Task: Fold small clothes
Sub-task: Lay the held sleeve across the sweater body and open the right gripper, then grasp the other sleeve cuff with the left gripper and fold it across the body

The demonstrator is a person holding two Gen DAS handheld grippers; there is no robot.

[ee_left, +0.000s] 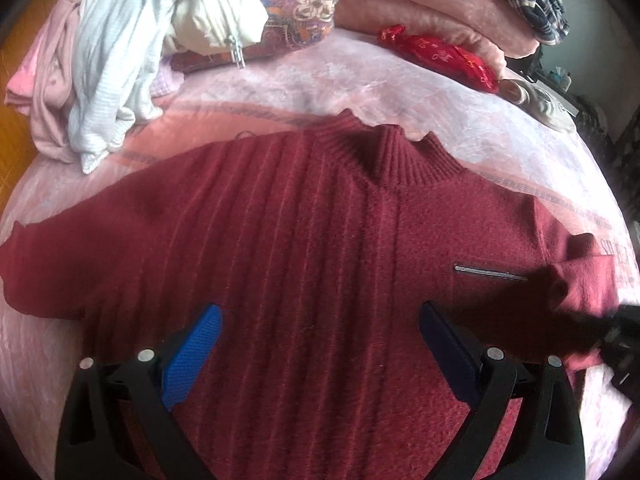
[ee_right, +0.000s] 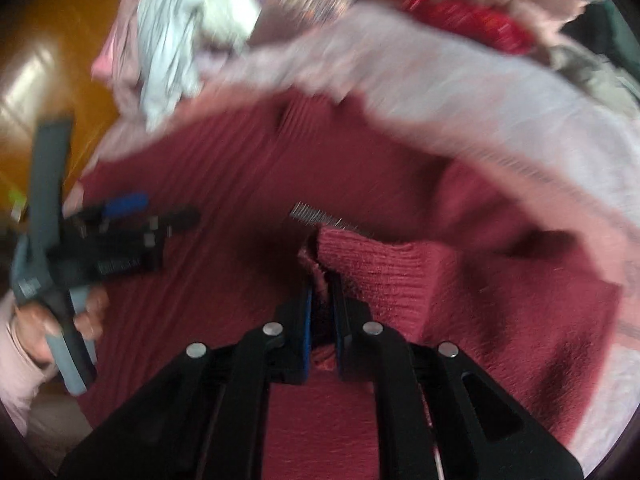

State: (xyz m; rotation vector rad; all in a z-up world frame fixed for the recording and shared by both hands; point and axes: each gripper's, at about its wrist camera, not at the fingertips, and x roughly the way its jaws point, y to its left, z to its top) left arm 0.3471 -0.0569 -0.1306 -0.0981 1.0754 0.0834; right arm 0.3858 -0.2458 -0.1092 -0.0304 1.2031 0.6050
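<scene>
A dark red knitted sweater [ee_left: 304, 240] is lying spread front-up on the pink bedspread [ee_left: 400, 80], its ribbed collar [ee_left: 400, 160] pointing toward the far side of the bed. The left gripper [ee_left: 320, 344] is hovering over the lower chest of the sweater with its jaws standing wide and nothing between them — the blue pad [ee_left: 192, 356] on one finger is showing clearly. A small metal bar [ee_left: 490, 273] is sitting on the sweater's chest, just beside where one sleeve [ee_left: 584, 284] is lying folded in over the body.

In the right wrist view, blurred as it is, the right gripper [ee_right: 320, 304] is pinching the end of that sleeve [ee_right: 384, 264], its jaws drawn narrow with the red knit caught between them. Off to that view's left a hand [ee_right: 52, 320] in a pale pink cuff is gripping the grey handle of the other gripper [ee_right: 120, 236].

At the far edge of the bed a heap of pale clothes [ee_left: 132, 52] is piled up — next to it a patterned cushion [ee_left: 304, 4], a folded pink blanket [ee_left: 420, 28] and a bright red cloth [ee_left: 444, 58].
</scene>
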